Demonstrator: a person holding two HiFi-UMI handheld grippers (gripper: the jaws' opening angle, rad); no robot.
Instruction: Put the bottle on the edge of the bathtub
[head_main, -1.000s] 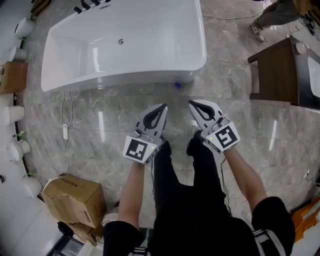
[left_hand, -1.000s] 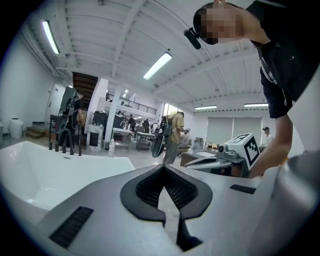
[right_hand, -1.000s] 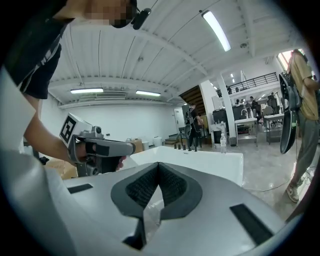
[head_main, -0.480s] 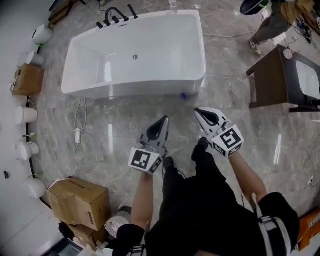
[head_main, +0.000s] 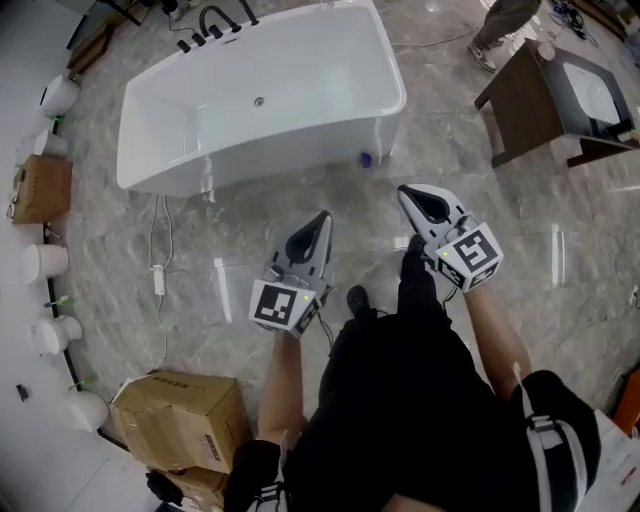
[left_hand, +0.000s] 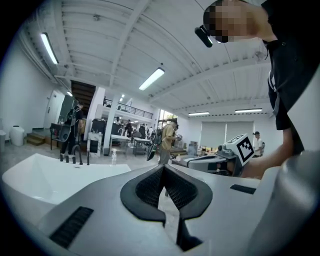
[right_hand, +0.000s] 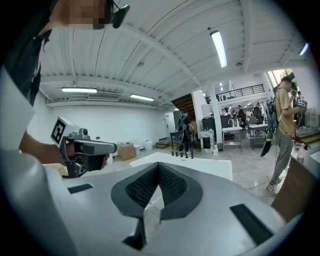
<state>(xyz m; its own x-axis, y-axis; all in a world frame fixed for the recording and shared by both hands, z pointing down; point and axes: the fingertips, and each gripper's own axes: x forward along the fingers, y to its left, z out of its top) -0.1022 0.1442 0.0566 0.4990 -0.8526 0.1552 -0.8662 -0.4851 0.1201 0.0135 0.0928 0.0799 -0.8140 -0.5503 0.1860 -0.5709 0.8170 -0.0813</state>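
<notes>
Head view: left gripper (head_main: 322, 216) and right gripper (head_main: 405, 190) are both pinched shut with nothing in them. They're held out in front and aimed at the tub (head_main: 300, 150), which is well apart across the floor.
Left gripper view: jaws meet tip to tip, empty. The bottle (left_hand: 114, 157) stands upright at the tub's far end near the taps (left_hand: 74, 159). Can't tell if it's on the rim or behind it.
Right gripper view: jaws together, empty. The bottle (right_hand: 216, 149) is far off.
Why shut: my guess is it's just a carry pose, and they'd need to open before any grab.
</notes>
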